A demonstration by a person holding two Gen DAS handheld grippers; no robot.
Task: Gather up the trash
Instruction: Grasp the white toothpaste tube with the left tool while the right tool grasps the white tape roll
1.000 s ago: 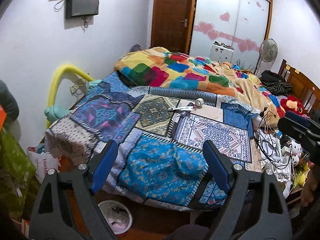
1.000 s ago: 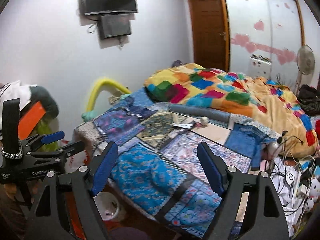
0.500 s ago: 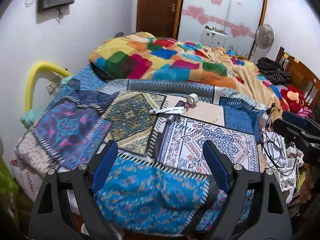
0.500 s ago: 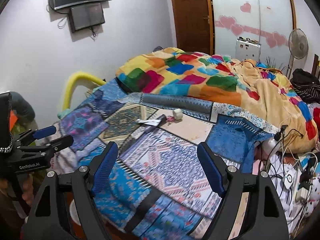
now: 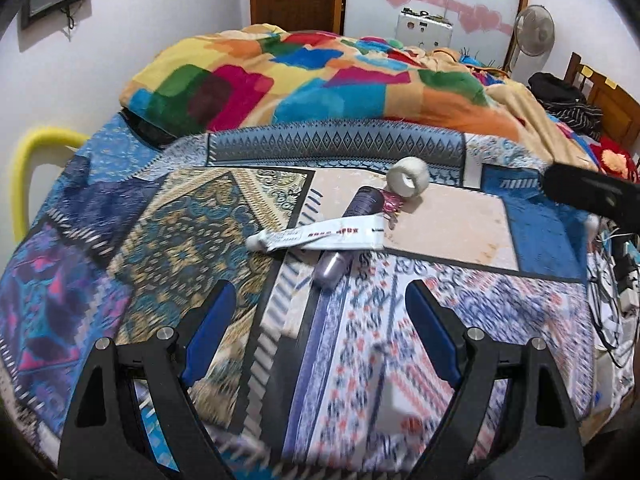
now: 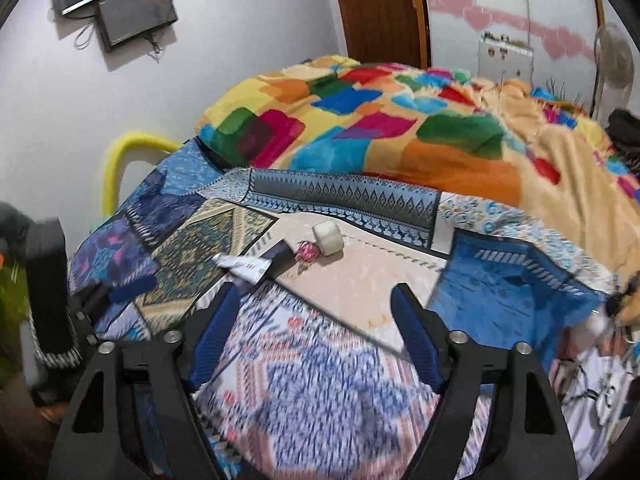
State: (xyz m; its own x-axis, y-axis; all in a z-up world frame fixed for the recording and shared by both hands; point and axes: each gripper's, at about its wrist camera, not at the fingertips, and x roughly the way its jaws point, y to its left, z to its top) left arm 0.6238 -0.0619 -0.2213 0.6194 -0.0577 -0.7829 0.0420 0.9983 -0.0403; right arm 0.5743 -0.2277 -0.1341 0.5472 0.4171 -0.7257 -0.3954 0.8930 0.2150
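While both cameras are looking down at the same patchwork bedspread [image 5: 168, 240], they're not giving you the same stuff. The left wrist view is showing the trash up close: a flattened white tube [image 5: 320, 236] is lying across a purple bottle [image 5: 348, 236], a pink crumpled wrapper [image 5: 391, 202] is sitting just right of the bottle's top, and a tape roll [image 5: 408, 178] is touching the wrapper on its far side. That view is also catching a dark bit of the right gripper poking in at the right edge, beyond the tape roll.

The right wrist view is showing the same pile farther off and smaller, tape roll [image 6: 328, 238] included, plus a wall screen [image 6: 136, 12] way behind it that the other camera is mostly cropping. The left gripper [image 6: 132, 286] is sitting left of the tape roll there, pretty blurred.

The left gripper [image 5: 316, 320] is holding its fingers wide with nothing between them. The right gripper [image 6: 314, 320] is closing its fingers, still well apart, and nothing is between them either, just bedspread.

The bottle is half buried under the tube, tube lettering is too smeared to read, and motion blur is eating the near bedspread.
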